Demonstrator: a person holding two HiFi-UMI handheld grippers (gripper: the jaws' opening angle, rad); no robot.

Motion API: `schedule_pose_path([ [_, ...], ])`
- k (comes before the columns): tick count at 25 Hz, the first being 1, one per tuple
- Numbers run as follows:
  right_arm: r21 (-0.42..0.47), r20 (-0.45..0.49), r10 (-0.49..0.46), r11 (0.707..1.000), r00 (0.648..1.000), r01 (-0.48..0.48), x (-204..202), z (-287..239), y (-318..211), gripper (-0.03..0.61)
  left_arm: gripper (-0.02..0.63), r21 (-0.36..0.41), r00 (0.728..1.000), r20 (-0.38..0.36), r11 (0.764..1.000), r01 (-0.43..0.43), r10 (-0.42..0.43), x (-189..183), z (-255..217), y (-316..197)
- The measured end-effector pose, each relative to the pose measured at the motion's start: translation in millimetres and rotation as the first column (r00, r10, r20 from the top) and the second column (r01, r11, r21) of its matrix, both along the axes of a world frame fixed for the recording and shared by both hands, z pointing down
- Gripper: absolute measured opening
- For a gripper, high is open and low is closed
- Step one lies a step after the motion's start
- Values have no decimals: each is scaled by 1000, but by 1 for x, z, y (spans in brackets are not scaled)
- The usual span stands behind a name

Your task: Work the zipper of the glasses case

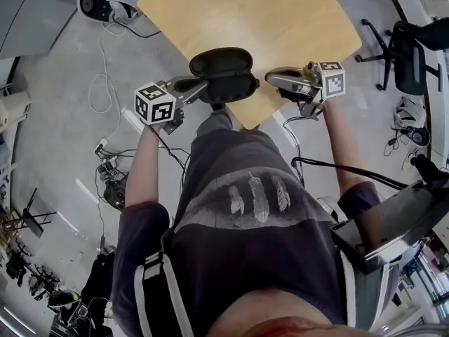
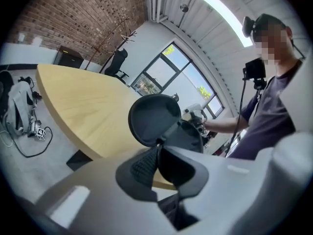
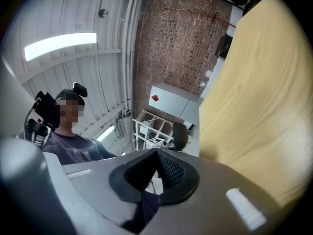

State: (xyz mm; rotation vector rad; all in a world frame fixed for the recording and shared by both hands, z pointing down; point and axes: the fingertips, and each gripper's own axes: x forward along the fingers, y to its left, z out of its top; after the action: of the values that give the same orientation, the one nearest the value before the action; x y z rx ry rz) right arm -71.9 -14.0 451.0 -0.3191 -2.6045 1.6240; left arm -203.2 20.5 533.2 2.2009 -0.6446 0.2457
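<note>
Head view: find the glasses case (image 1: 221,72) open, lid raised, on the near corner of the table (image 1: 245,12), pinched at its left end by the almost pressed-together jaws of the left gripper (image 1: 191,87). Note the right gripper (image 1: 271,78) just beside the right end, jaws pressed together on nothing. Beware of pulling with the zipper (too small to see) uncaught: likely to drag the case over the table edge or out of the thin pinch.

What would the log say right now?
case: open, on table | left claw: shut on case edge | right claw: shut, empty
</note>
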Motion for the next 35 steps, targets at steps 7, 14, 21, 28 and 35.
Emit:
schedule_pose_path([
  [7,31,-114,-3,1000,993,7,-7,17,-10,163,28,33,991,-99,995,-90,93,4,-31,5],
  [14,-154,136,21,988,990,0,-18,-7,-4,186,28,65,954,-259,988,-140,152,17,-76,2],
  [21,-232,382,24,970,924,70,-5,-46,11,166,28,73,959,-229,985,-156,168,44,-95,6],
  [28,-242,491,-24,957,871,163,20,-65,22,2,29,64,977,-170,991,-118,127,65,-89,15],
  [35,-211,505,-52,961,862,182,38,-72,12,-2,29,40,989,-142,999,-29,35,62,-86,13],
])
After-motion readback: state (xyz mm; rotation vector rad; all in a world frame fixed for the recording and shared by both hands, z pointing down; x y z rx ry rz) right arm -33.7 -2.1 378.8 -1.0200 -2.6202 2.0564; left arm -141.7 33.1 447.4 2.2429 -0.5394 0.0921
